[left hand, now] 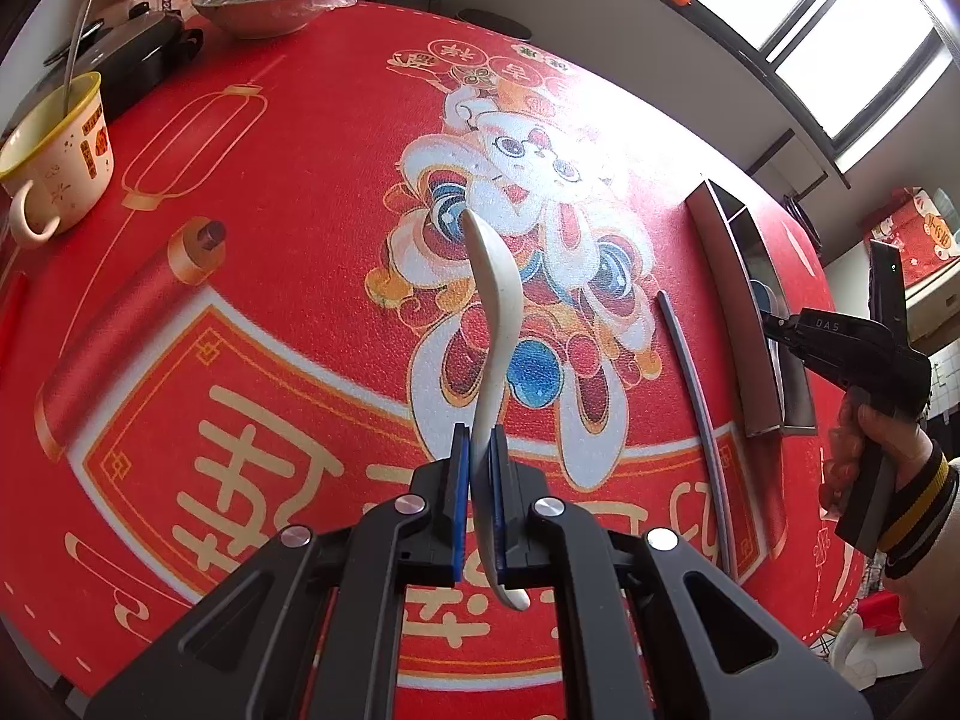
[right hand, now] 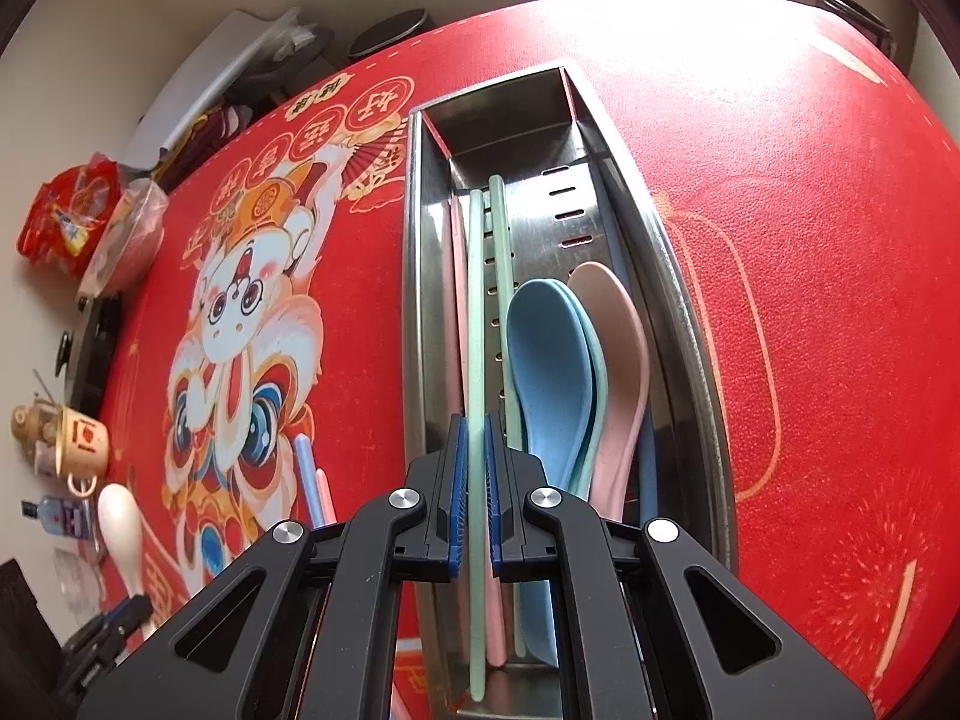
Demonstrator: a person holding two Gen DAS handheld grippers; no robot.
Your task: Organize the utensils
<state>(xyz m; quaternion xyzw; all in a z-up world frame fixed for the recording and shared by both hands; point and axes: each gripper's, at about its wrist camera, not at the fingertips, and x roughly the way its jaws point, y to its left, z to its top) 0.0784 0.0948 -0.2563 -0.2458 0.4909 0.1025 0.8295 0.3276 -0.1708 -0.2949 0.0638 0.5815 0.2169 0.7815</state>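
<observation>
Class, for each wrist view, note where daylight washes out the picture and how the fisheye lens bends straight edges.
Left wrist view: window glare bleaches the red tablecloth at upper right; the metal tray bows. Right wrist view: the cloth's far edge is blown white; the tray's walls bulge outward.

Daylight from a dark-framed window (left hand: 852, 42) glares on the red tablecloth (left hand: 288, 312); walls look off-white.

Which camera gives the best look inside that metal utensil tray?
The right wrist view: it looks straight down into the metal tray, showing the blue spoon, pink spoon and chopsticks. The left wrist view shows only its outer side wall, edge-on at the right.
</observation>
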